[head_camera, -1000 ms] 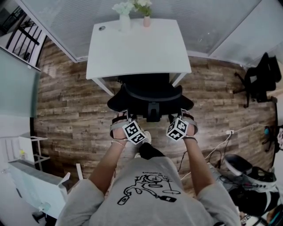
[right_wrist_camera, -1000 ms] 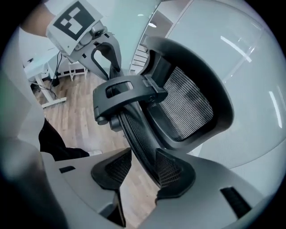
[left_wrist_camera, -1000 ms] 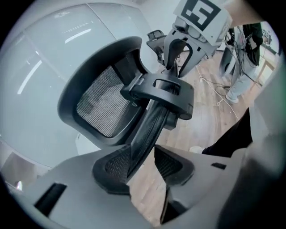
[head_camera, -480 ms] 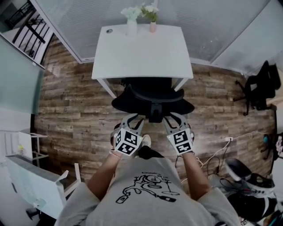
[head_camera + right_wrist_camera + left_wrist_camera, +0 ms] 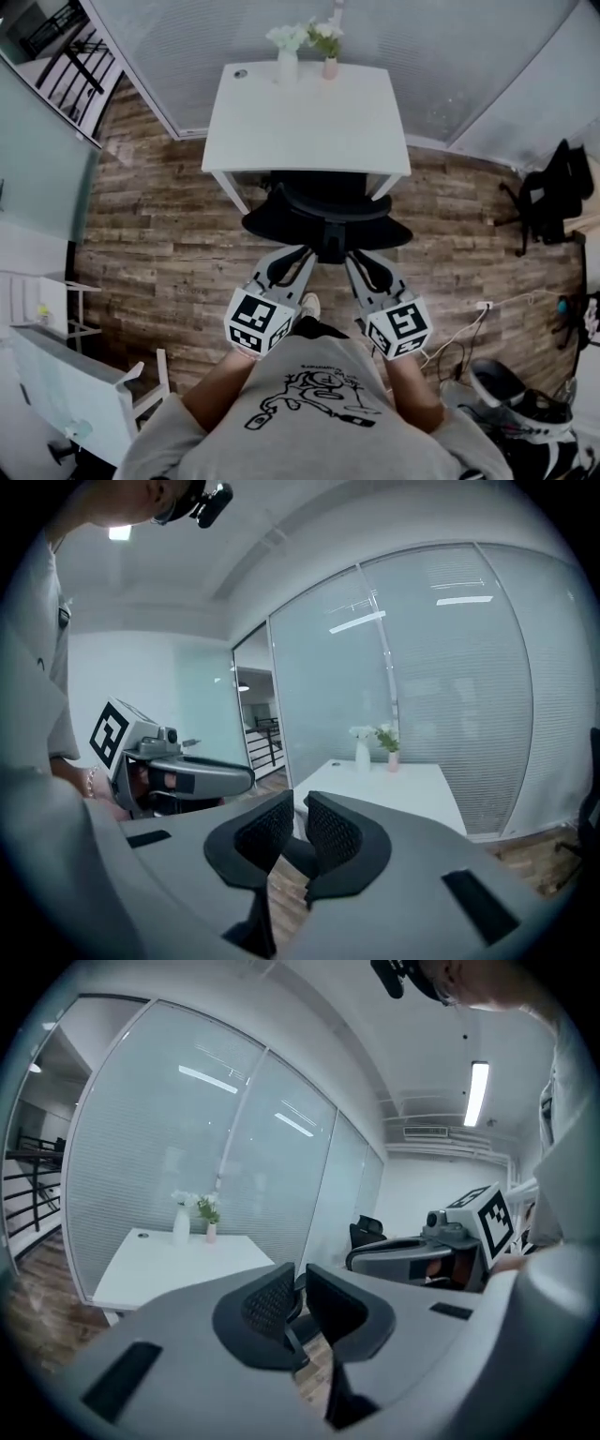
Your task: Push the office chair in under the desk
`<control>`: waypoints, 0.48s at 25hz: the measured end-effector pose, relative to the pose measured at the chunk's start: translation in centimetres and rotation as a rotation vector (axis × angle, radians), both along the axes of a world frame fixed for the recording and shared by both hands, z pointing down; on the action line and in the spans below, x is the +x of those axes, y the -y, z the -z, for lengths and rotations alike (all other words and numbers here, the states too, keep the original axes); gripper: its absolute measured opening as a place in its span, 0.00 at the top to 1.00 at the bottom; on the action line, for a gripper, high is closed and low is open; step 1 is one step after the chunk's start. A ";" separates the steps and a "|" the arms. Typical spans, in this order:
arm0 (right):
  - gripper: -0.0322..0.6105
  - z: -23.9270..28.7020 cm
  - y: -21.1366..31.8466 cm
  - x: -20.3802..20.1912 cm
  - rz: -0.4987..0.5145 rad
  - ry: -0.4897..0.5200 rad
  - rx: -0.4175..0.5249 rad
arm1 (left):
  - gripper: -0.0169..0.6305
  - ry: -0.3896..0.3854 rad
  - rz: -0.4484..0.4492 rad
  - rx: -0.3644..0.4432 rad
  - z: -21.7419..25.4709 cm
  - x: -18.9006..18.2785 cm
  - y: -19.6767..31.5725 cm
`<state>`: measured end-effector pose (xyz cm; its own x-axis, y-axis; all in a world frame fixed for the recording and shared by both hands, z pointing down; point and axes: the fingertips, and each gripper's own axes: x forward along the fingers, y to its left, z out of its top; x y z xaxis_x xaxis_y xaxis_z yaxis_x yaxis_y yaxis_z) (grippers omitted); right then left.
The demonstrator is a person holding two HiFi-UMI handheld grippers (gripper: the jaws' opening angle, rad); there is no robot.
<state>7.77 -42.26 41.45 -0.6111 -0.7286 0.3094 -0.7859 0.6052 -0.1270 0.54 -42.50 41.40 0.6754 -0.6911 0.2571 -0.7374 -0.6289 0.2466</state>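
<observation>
The black office chair [image 5: 323,211] stands with its seat tucked under the white desk [image 5: 309,112]; only its backrest sticks out on my side. My left gripper [image 5: 292,255] and right gripper [image 5: 361,258] hover side by side above and behind the backrest, clear of it, pointing toward the desk. Both sets of jaws have just been closing. In the left gripper view the left gripper [image 5: 300,1283] is down to a thin slit with nothing in it. The right gripper [image 5: 298,808] looks the same in its own view.
Two small vases of flowers [image 5: 287,56] stand at the desk's far edge, against a frosted glass wall. Another black chair [image 5: 553,187] is at the right, cables and gear [image 5: 525,394] at the lower right, and a white rack [image 5: 66,394] at the lower left.
Both grippers have lifted up and back from the chair's backrest toward me and rolled so their marker cubes face up. Their jaws have drawn together. The chair has stayed put.
</observation>
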 end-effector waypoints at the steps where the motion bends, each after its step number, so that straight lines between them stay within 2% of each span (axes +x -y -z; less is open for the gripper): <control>1: 0.84 0.7 -0.3 -0.3 0.008 0.007 0.009 | 0.92 -0.022 -0.008 -0.006 0.5 0.1 -0.3; 5: 0.85 2.7 -1.6 -2.0 0.064 0.089 0.007 | 0.93 -0.114 -0.030 -0.016 2.8 -0.2 -1.6; 9: 0.87 4.2 -2.5 -3.3 0.092 0.116 0.023 | 0.94 -0.133 -0.018 0.033 4.8 -0.8 -2.1; 12: 0.88 5.3 -2.9 -4.0 0.108 0.111 0.043 | 0.94 -0.132 -0.018 0.040 5.5 -1.1 -2.2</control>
